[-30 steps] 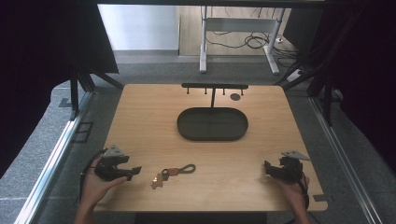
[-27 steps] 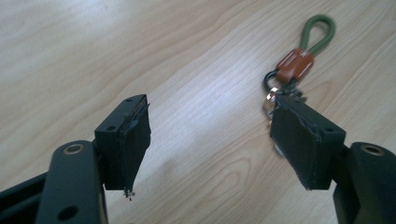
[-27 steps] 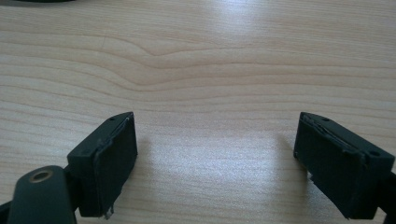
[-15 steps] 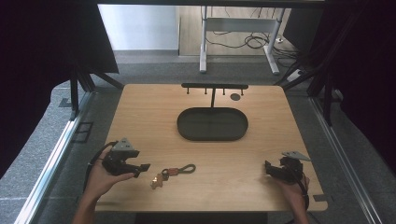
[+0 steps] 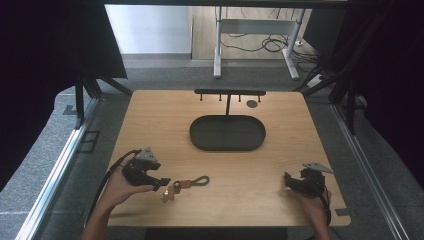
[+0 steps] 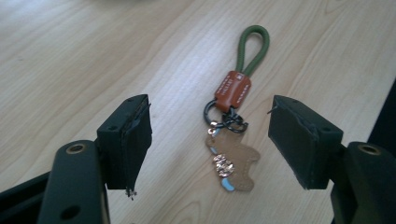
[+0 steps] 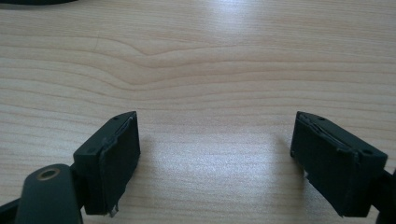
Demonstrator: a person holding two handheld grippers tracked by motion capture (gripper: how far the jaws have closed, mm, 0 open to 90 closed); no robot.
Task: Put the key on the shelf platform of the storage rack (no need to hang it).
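Keychain (image 6: 232, 135) lies flat on the wooden table (image 5: 150, 120), near the front edge and left of the middle, right in front of the left gripper (image 6: 210, 140). That gripper's jaws stand wide apart and grasp nothing; in the left gripper view the keychain sits on the table between them without touching either one. Its parts run in a line away from the gripper: nearest is a tan leather charm (image 6: 233, 161) shaped like a small bear with a copper-coloured stud, then dark metal rings (image 6: 224, 119), then a reddish-brown leather tab (image 6: 232, 88), and farthest a green cord loop (image 6: 253, 46). In the high view the left gripper (image 5: 162, 182) is held in the person's left hand (image 5: 117, 187), its tips just beside the charm end of the keychain (image 5: 185, 185). The right gripper (image 5: 287, 181) rests well apart at the front right of the table, held in the right hand (image 5: 315, 205); in the right gripper view its jaws are also spread wide over bare wood, empty. Farther back, in the middle of the table, sits a dark oval tray (image 5: 200, 137), and behind it stands a low black rack (image 5: 228, 93) with small pegs.
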